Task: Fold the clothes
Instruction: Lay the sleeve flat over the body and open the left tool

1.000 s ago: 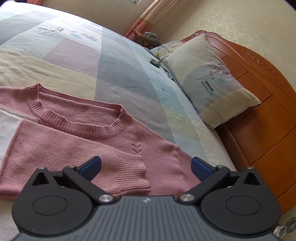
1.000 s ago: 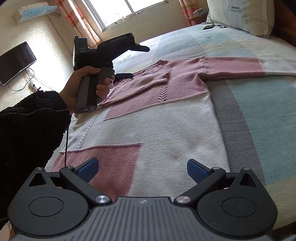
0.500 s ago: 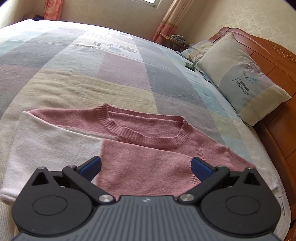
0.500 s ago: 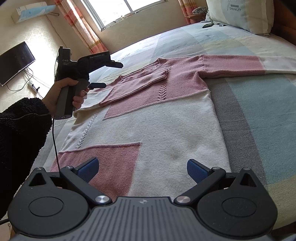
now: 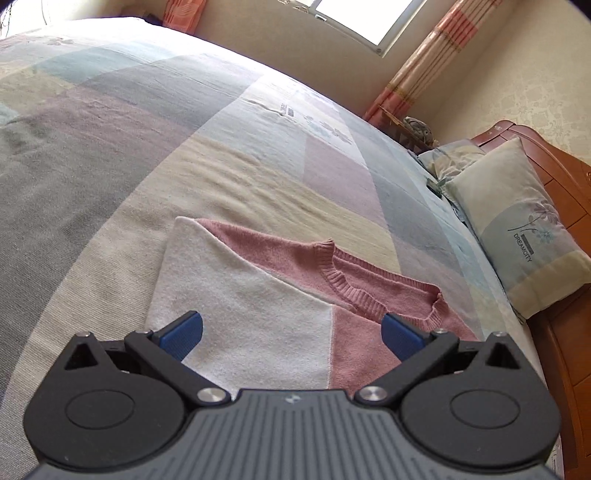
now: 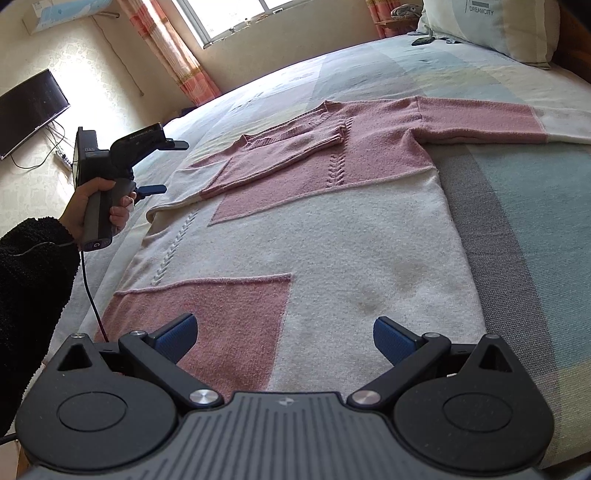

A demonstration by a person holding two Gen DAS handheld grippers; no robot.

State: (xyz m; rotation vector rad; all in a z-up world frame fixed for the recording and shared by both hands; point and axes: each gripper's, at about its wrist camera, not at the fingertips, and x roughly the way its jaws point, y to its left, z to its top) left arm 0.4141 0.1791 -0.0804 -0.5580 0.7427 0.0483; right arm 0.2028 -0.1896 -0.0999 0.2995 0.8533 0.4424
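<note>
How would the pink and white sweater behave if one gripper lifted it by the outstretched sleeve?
The pink and white sweater looks like soft knit lying flat on the bed, so it would probably sag and drape, not hold shape. The outstretched sleeve would likely rise first and drag the body after. The folded sleeve might slide off.

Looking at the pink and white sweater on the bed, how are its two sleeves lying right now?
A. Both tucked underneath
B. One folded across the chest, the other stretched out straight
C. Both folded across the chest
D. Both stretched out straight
B: on the sweater, one sleeve lies folded over the chest while the other sleeve stretches out toward the pillow.
</note>
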